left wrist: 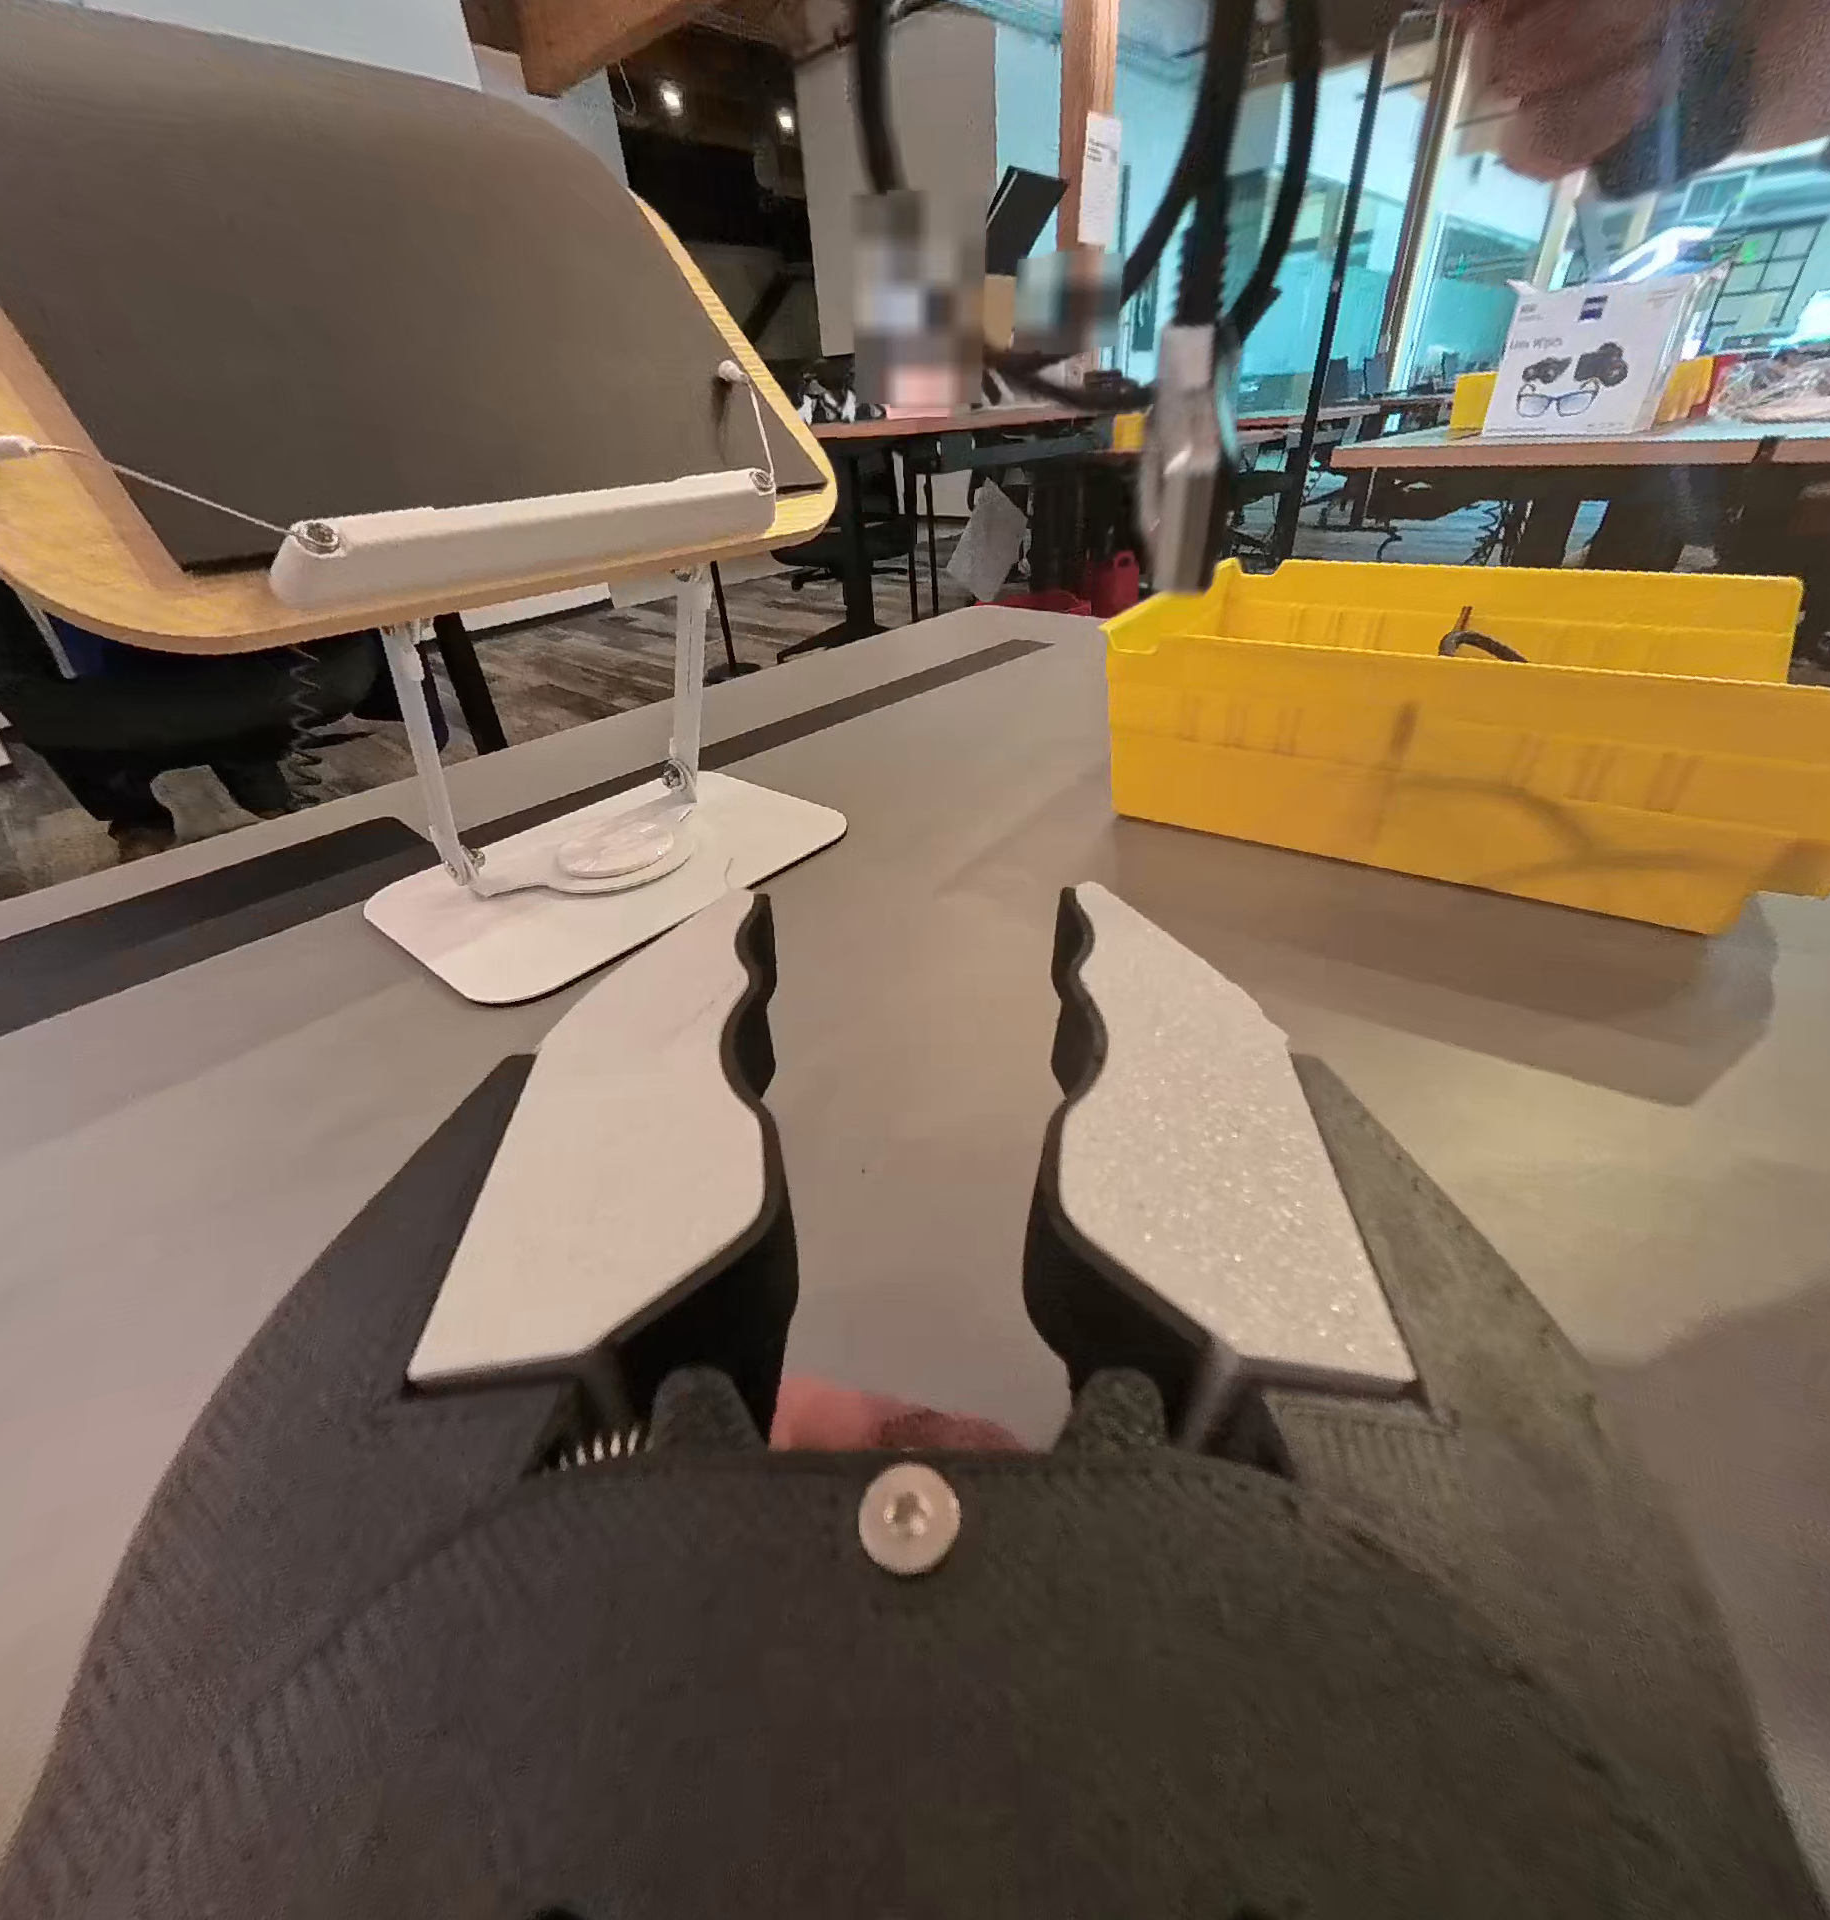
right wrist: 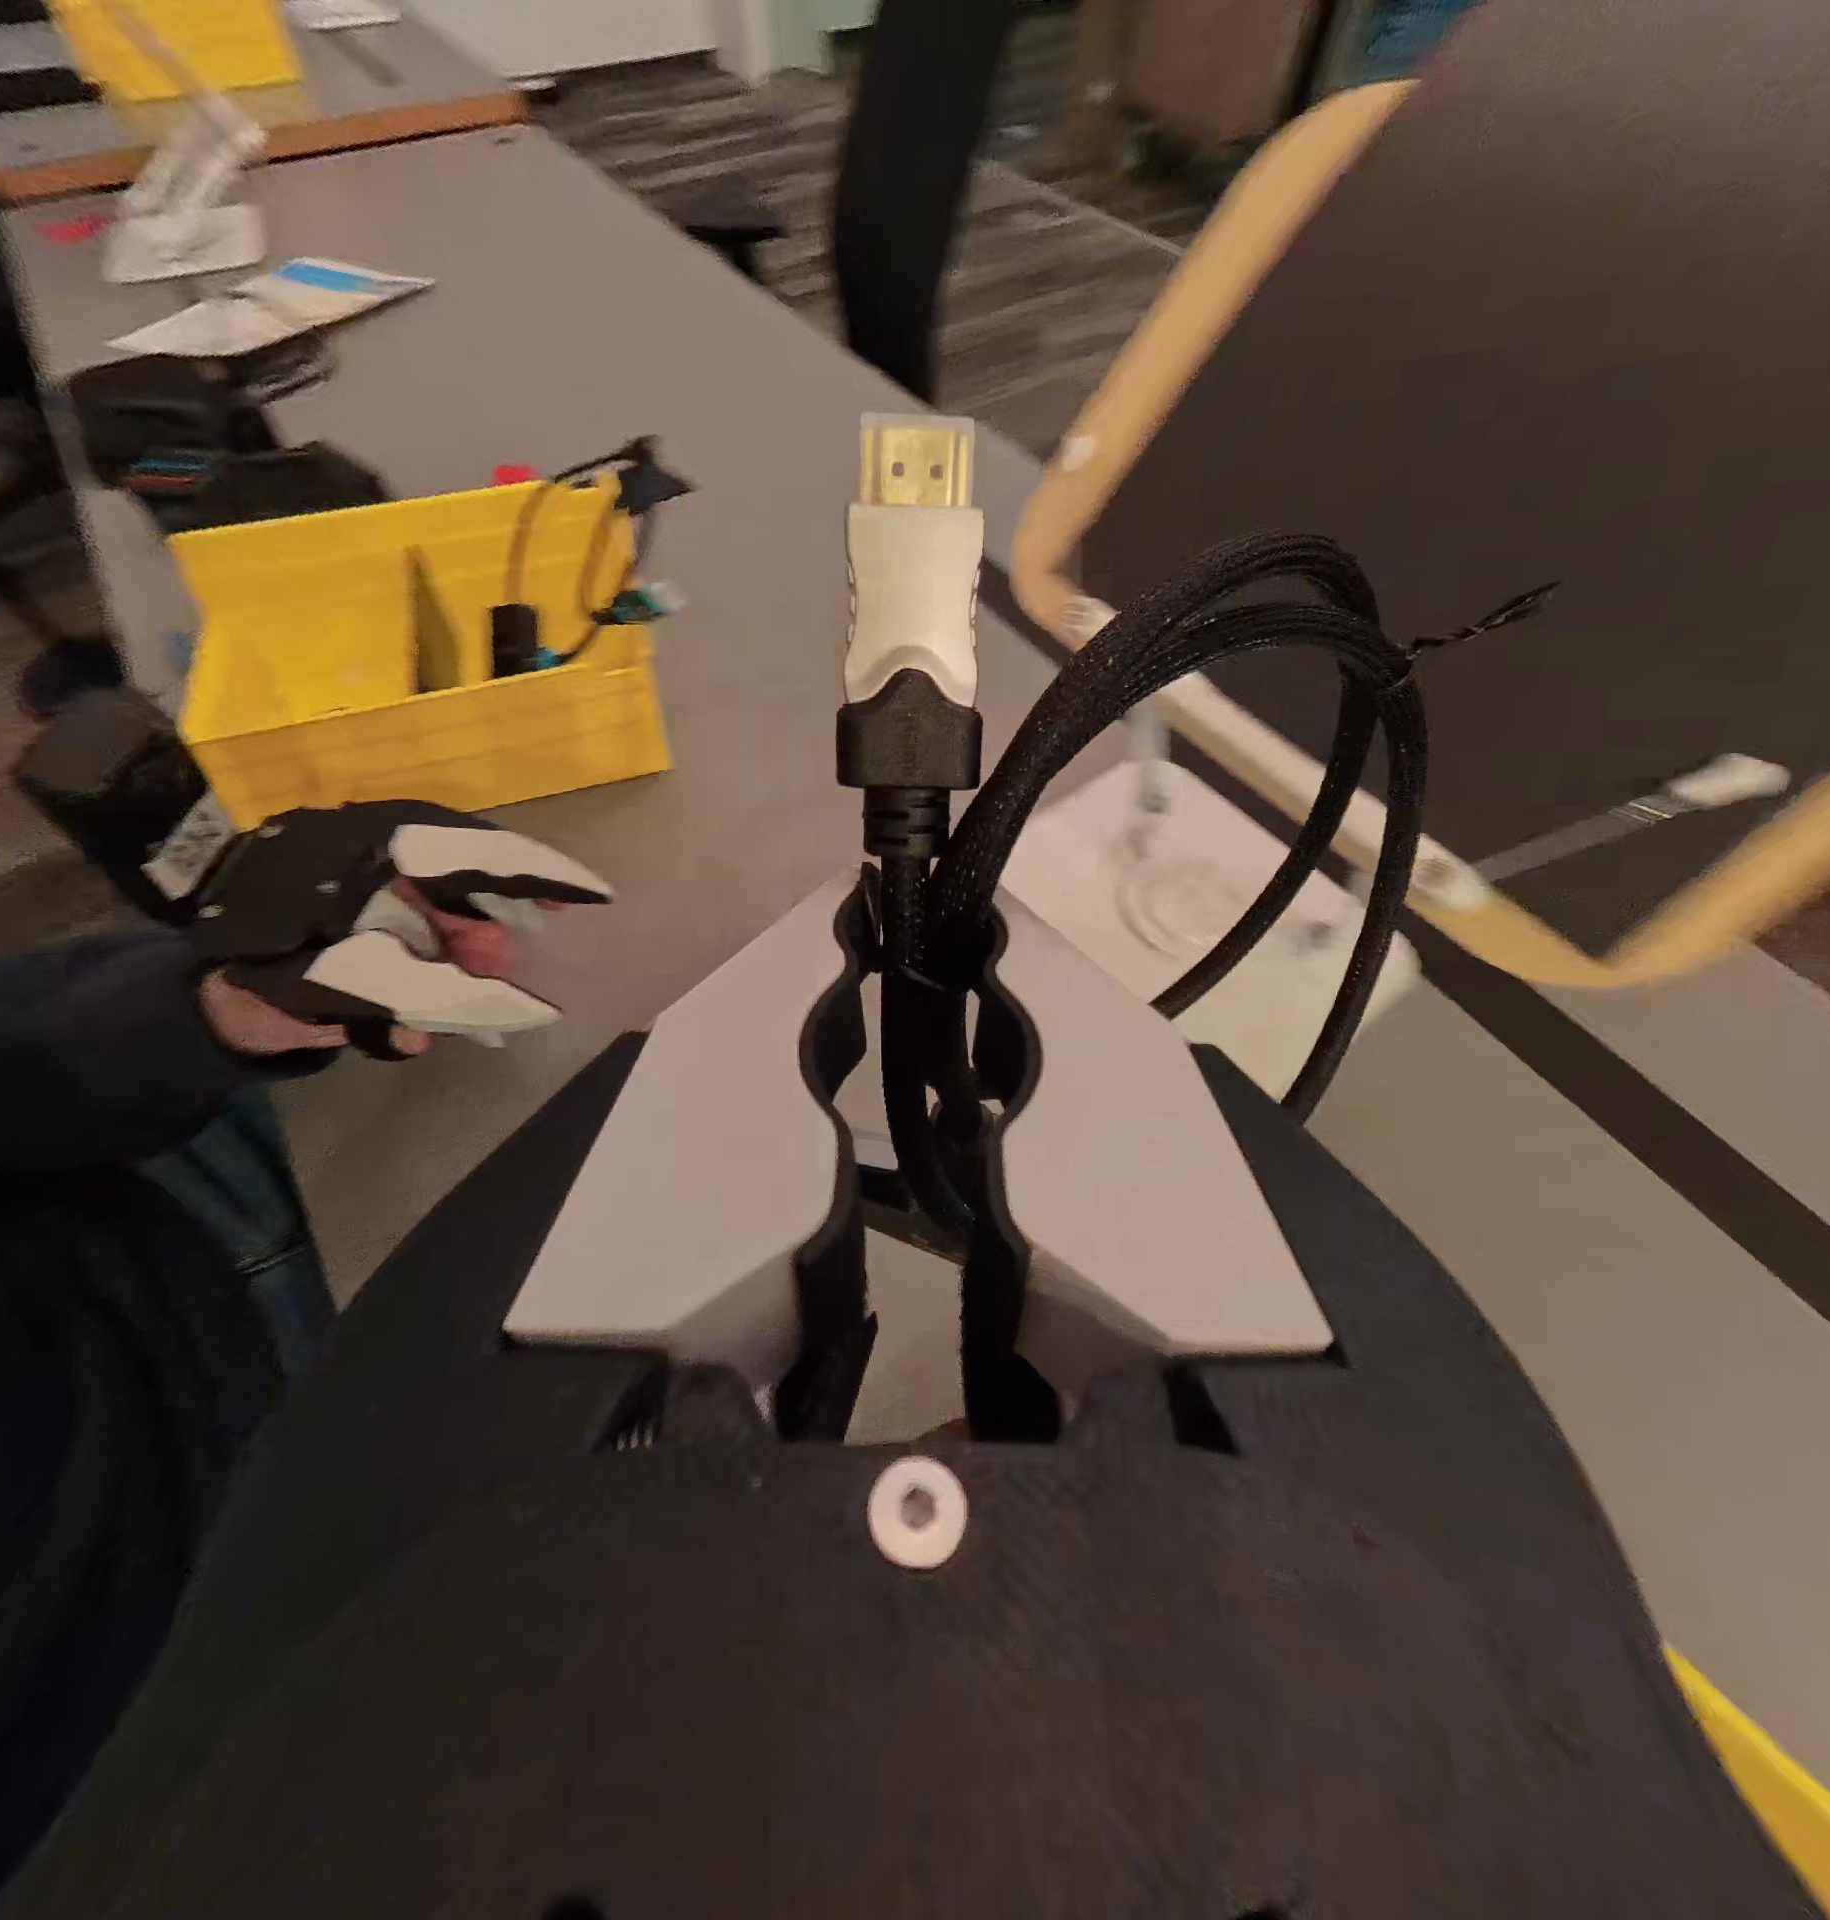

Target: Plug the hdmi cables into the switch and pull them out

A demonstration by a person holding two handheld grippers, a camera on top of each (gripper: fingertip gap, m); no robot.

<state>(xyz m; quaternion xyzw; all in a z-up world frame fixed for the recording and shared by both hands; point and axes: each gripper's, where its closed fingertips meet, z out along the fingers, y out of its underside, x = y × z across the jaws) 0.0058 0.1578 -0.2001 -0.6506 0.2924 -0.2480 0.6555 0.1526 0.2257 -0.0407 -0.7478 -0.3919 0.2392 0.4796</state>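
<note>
My right gripper (right wrist: 916, 914) is shut on a black braided HDMI cable (right wrist: 1306, 623), held in the air. Its silver plug with a gold tip (right wrist: 913, 561) sticks up past the fingertips, and the bundled cable loops to the right. In the left wrist view the same plug (left wrist: 1186, 468) hangs blurred above the table, upper middle. My left gripper (left wrist: 916, 925) is open and empty, low over the grey table (left wrist: 942, 790); it also shows in the right wrist view (right wrist: 568, 951), at the left. No switch is in view.
A tilted dark board with a wooden rim (left wrist: 267, 312) stands on a white hinged stand (left wrist: 599, 883) at the left. A yellow bin (left wrist: 1462, 748) sits at the right of the table. Another yellow bin with small cables (right wrist: 423, 644) is farther off. Other tables lie beyond. Spacing between my two grippers at the tips: around 20 cm.
</note>
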